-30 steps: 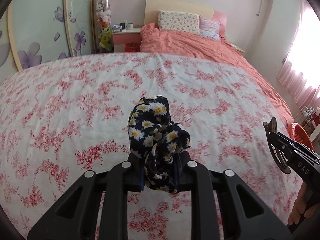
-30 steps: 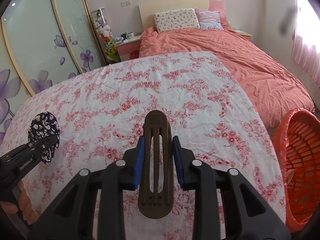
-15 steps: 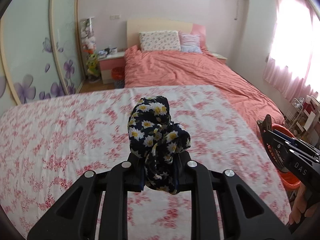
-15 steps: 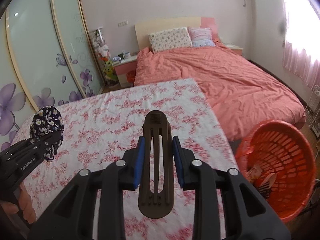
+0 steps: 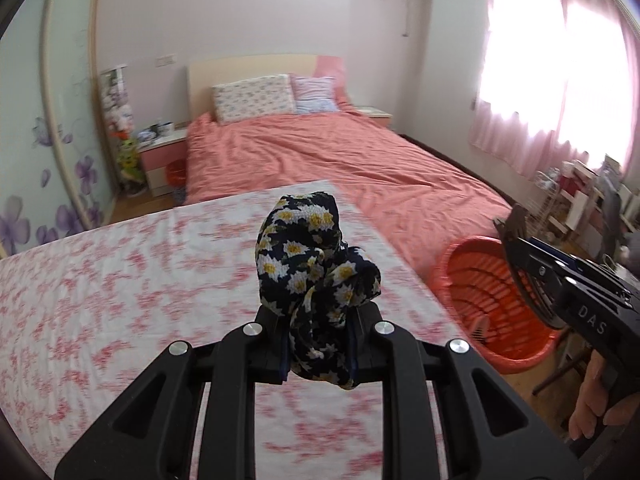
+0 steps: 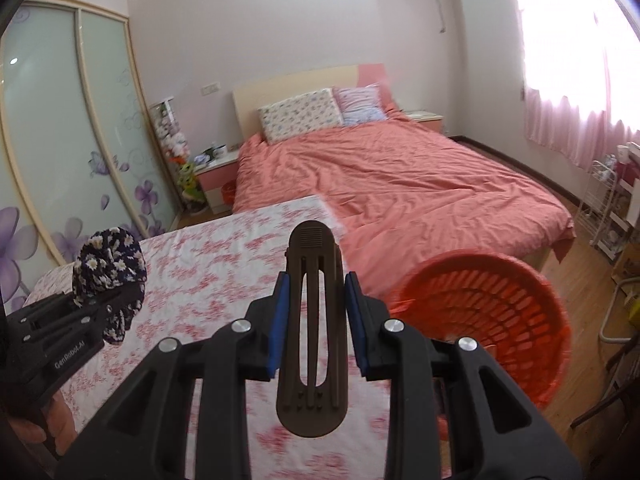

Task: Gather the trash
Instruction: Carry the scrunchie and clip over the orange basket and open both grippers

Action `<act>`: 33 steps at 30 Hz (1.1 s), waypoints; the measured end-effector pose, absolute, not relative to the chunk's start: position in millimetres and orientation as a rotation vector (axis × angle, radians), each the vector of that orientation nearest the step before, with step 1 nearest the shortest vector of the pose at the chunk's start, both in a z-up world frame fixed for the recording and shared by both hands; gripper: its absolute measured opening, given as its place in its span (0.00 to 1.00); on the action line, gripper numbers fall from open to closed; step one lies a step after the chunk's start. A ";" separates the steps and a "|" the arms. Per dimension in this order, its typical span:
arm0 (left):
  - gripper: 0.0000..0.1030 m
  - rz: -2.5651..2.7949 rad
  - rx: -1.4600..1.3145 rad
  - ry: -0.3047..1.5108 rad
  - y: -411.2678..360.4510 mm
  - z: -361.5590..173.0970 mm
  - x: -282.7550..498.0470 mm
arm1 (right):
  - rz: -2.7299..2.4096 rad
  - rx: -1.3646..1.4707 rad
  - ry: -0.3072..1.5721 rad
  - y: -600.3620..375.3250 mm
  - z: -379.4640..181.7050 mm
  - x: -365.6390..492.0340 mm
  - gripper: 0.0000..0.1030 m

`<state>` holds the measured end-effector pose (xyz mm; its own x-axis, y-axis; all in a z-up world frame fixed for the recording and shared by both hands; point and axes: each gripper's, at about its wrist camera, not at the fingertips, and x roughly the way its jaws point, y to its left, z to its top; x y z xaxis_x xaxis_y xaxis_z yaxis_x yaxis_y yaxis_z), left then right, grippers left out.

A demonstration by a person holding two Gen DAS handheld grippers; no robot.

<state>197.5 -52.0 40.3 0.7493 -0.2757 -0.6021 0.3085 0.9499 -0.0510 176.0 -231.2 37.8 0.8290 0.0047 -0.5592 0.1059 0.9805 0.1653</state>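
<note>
Beyond everything, a wide bed [image 6: 400, 184] under a salmon-pink cover, two pillows [image 6: 300, 120] against the headboard. Nearer, a surface [image 5: 120, 280] spread with a white cloth printed in red flowers, its far right corner meeting the bed's foot. Off the right edge of that surface, on the wooden floor, an orange plastic basket [image 6: 532, 344] with slotted walls, mouth tilted toward the cameras; contents too unclear to name. Sliding wardrobe doors [image 6: 60, 152] with purple flowers along the left wall. Pink curtains [image 5: 540, 80] over a bright window on the right.

Left tool [image 5: 318, 344] clenched on a dark floral scrunchie [image 5: 312, 264], navy with white-and-yellow daisies, bunched upward out of the grip and held in the air over the right part of the surface. Same scrunchie seen at the left of the right wrist view.

Right tool [image 6: 314, 324] clamped on a dark brown hair clip [image 6: 312, 320], long and slotted, standing lengthwise between the blue pads [image 6: 277, 320], held over the right edge of the surface, just beside the basket's rim.
</note>
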 end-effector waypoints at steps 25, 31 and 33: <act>0.54 -0.639 0.148 0.748 -239.0 -10.6 216.8 | -0.278 0.462 0.588 -432.5 -7.9 180.2 0.37; 0.58 -0.581 0.167 0.785 -227.9 -22.4 218.0 | -0.315 0.462 0.601 -437.1 -20.8 167.8 0.57; 0.58 -0.568 0.155 0.780 -216.4 -17.8 211.7 | -0.330 0.436 0.594 -428.4 -19.8 158.3 0.61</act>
